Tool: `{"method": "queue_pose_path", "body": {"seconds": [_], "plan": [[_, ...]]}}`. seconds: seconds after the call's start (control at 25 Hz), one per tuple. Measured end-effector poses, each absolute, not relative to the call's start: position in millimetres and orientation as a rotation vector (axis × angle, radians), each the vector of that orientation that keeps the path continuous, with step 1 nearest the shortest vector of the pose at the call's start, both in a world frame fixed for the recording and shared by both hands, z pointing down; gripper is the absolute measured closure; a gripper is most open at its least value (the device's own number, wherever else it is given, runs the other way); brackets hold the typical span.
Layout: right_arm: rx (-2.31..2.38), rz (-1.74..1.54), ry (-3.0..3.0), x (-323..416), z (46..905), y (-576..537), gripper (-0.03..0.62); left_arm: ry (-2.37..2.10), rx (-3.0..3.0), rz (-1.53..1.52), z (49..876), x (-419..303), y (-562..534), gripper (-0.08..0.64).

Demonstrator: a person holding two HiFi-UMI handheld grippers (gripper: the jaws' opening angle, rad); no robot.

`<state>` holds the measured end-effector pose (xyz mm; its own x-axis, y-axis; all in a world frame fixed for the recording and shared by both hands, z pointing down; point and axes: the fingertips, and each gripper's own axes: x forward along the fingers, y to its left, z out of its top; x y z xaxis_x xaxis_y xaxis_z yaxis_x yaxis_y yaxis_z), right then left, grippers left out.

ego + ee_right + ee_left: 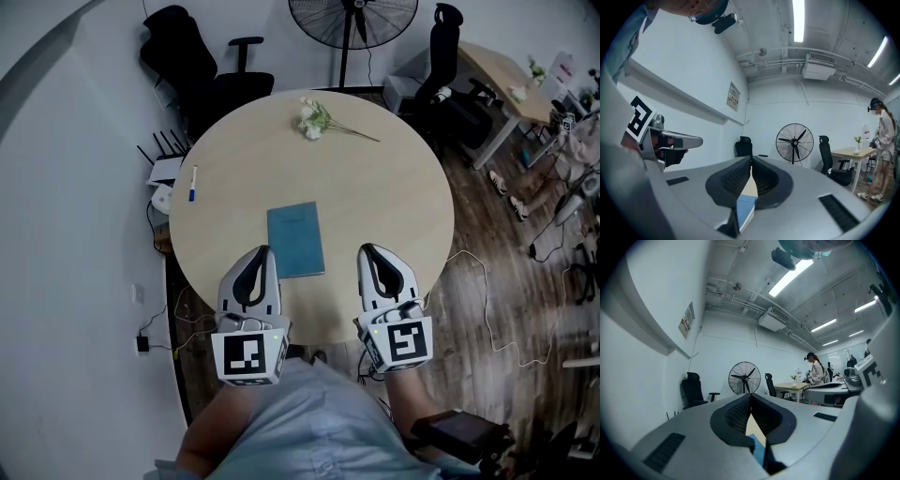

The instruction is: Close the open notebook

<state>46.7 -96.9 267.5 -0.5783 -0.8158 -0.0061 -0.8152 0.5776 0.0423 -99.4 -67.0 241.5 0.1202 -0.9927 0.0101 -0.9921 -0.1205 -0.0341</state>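
Observation:
A blue notebook (295, 239) lies flat with its cover shut in the middle of the round wooden table (394, 187). My left gripper (264, 250) hovers over the table's near edge, just left of the notebook's lower corner, its jaws shut with nothing between them. My right gripper (366, 247) sits to the notebook's right, also shut and empty. In the left gripper view the fingertips (751, 395) meet, and a strip of the blue notebook (759, 452) shows below them. The right gripper view shows the same: my right gripper (751, 158) is shut above the notebook (745, 209).
White flowers (314, 119) lie at the table's far side, and a pen (193, 183) lies at its left edge. Black office chairs (202, 70) and a standing fan (352, 19) stand behind the table. A second desk (506, 75) is at the back right, where a person (883, 136) stands.

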Motion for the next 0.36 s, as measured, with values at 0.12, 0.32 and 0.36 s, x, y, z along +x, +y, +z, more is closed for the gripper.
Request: {"method": "queue_pose_path", "body": {"seconds": [0.12,0.32,0.36], "plan": [[1.447,-0.053,-2.773,46.8,270.5,-98.8,0.543,2.071,-2.339,-0.049,244.3,-101.0,-69.1,0.54],[1.443,-0.053,-2.767,45.4,270.9,-104.7,0.543,2.065,-2.346,-0.059,245.4,-100.1,-74.8,0.54],[1.442,-0.052,-2.767,45.1,270.6,-105.5,0.543,2.065,-2.348,-0.061,245.6,-99.8,-75.6,0.54]]}}
